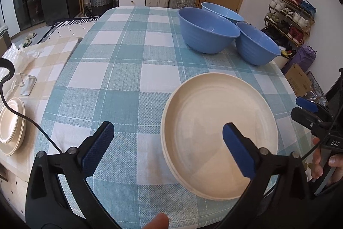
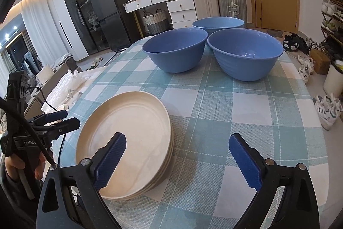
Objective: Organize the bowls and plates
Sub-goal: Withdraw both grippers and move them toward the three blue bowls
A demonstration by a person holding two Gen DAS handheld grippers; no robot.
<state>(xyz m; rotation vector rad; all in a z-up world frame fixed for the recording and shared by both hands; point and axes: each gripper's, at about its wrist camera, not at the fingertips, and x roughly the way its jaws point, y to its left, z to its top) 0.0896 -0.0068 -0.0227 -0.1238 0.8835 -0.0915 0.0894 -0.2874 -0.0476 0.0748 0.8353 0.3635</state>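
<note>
A stack of cream plates (image 1: 214, 117) (image 2: 128, 121) lies on the teal checked tablecloth (image 1: 128, 78) near the front. Three blue bowls (image 1: 205, 31) (image 1: 223, 11) (image 1: 257, 44) stand apart from it at the far right; the right wrist view shows them too (image 2: 175, 48) (image 2: 244, 50) (image 2: 218, 23). My left gripper (image 1: 168, 130) is open, its right finger over the plate stack and its left finger over bare cloth. My right gripper (image 2: 178, 141) is open, its left finger over the stack's right side. Neither gripper holds anything.
A second, smaller stack of cream plates (image 1: 10, 128) sits on a beige cloth at the left, beside a wire stand (image 1: 27, 83) and crumpled white wrap (image 2: 68, 81). A black cable (image 1: 32, 121) runs over that side. The table drops off at the right, above shoes (image 2: 328, 111).
</note>
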